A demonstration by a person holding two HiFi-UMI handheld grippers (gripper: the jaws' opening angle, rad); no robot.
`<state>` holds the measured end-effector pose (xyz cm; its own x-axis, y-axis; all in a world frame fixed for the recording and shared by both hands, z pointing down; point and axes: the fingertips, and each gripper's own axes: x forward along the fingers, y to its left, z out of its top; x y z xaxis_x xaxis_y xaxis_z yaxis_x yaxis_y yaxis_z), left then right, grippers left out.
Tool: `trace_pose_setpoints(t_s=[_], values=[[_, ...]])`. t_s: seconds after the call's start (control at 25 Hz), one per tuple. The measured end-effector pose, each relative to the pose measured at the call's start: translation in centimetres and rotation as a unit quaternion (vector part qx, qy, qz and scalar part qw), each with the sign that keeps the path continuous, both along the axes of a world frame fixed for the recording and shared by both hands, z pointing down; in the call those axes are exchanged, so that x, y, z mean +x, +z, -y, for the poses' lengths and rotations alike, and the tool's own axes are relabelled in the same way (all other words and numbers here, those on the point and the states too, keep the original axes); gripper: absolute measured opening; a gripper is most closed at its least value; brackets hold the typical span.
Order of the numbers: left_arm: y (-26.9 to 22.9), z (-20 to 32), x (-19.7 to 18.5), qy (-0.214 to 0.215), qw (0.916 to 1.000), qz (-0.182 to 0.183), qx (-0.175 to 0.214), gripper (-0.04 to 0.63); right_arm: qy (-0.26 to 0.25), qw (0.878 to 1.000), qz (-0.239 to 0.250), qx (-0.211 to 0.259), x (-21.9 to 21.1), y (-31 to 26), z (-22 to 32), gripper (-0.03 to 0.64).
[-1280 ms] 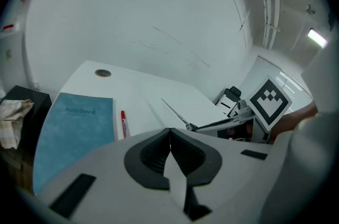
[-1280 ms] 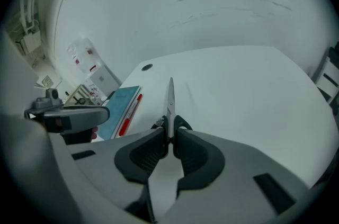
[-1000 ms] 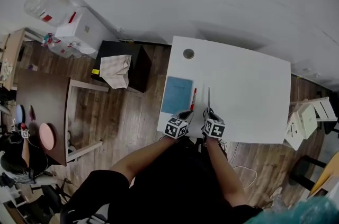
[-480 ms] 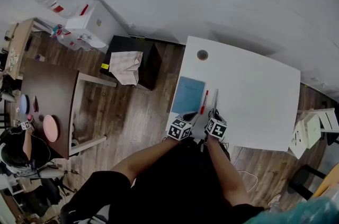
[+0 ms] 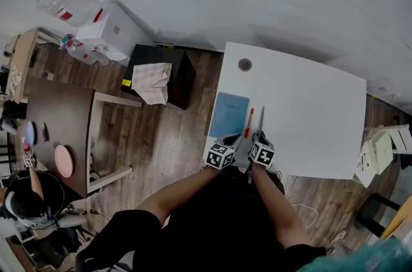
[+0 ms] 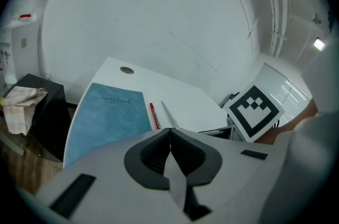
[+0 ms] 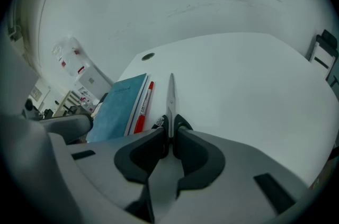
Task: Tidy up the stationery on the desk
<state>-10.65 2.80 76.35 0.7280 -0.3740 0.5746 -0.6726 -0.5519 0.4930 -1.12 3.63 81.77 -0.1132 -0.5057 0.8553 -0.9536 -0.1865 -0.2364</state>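
Clamping the scissors (image 7: 171,91) at their black handle end, the right gripper (image 7: 170,128) stood at the near edge of the worktop (image 7: 249,80). The blades ran straight out from its jaws toward the far edge, so the long axis of the scissors lay in line with the gripper itself. Whether the scissors rested on the white surface or were raised a little off it could not be told.

Just to their left, parallel and apart by a narrow strip of white, lay the red pen (image 7: 143,107). Right beside the pen was the blue notebook (image 7: 117,105), toward the near-left corner, its long side likewise pointing at the far edge.

The left gripper (image 6: 169,132) was clenched on nothing. It hung over the near edge with the notebook ahead and to its left and the pen almost straight ahead.

By this layout the left gripper was the nearer one to pen and notebook. The scissors, already in the right gripper and squared to the row, probably needed only a small sideways placement.
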Motion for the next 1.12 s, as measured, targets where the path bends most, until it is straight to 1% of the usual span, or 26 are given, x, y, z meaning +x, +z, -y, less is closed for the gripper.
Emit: trace_pose_setpoints(t_s=[0.12, 0.32, 0.4, 0.48, 0.56, 0.64, 0.8, 0.92, 1.0, 1.12], values=[[-0.1, 0.2, 0.9, 0.003, 1.0, -0.007, -0.001, 0.014, -0.012, 1.0, 0.006, 0.001, -0.2, 0.2, -0.1, 0.092], [-0.3, 0.3, 1.4, 0.002, 0.9995, -0.03, -0.008, 0.014, -0.009, 0.999, 0.033, -0.01, -0.6, 0.2, -0.1, 0.092], [-0.3, 0.3, 1.5, 0.0, 0.9992, -0.04, -0.011, 0.014, 0.024, 0.998, 0.06, -0.019, -0.6, 0.3, -0.3, 0.092], [-0.6, 0.4, 1.7, -0.003, 0.9982, -0.058, -0.011, 0.014, 0.067, 0.993, 0.093, -0.027, -0.6, 0.4, -0.4, 0.092], [-1.0, 0.6, 1.9, -0.004, 0.9975, -0.071, -0.008, 0.014, 0.082, 0.991, 0.102, -0.029, -0.6, 0.5, -0.3, 0.092], [-1.2, 0.9, 1.9, -0.003, 0.9973, -0.073, -0.004, 0.014, 0.073, 0.993, 0.093, -0.028, -0.7, 0.5, -0.1, 0.092], [-1.6, 1.4, 1.7, -0.004, 0.9979, -0.063, 0.016, 0.014, 0.04, 0.996, 0.074, -0.033, -0.6, 0.5, -0.2, 0.092], [-1.6, 1.8, 1.6, -0.005, 0.9979, -0.06, 0.022, 0.014, 0.044, 0.995, 0.079, -0.034, -0.5, 0.6, -0.1, 0.092], [-1.5, 2.1, 1.4, -0.008, 0.9983, -0.049, 0.029, 0.014, 0.045, 0.995, 0.085, -0.033, -0.5, 0.6, -0.1, 0.106], [-1.4, 2.3, 1.1, -0.014, 0.9987, -0.037, 0.032, 0.014, 0.015, 0.997, 0.064, -0.034, -0.4, 0.6, -0.2, 0.129]])
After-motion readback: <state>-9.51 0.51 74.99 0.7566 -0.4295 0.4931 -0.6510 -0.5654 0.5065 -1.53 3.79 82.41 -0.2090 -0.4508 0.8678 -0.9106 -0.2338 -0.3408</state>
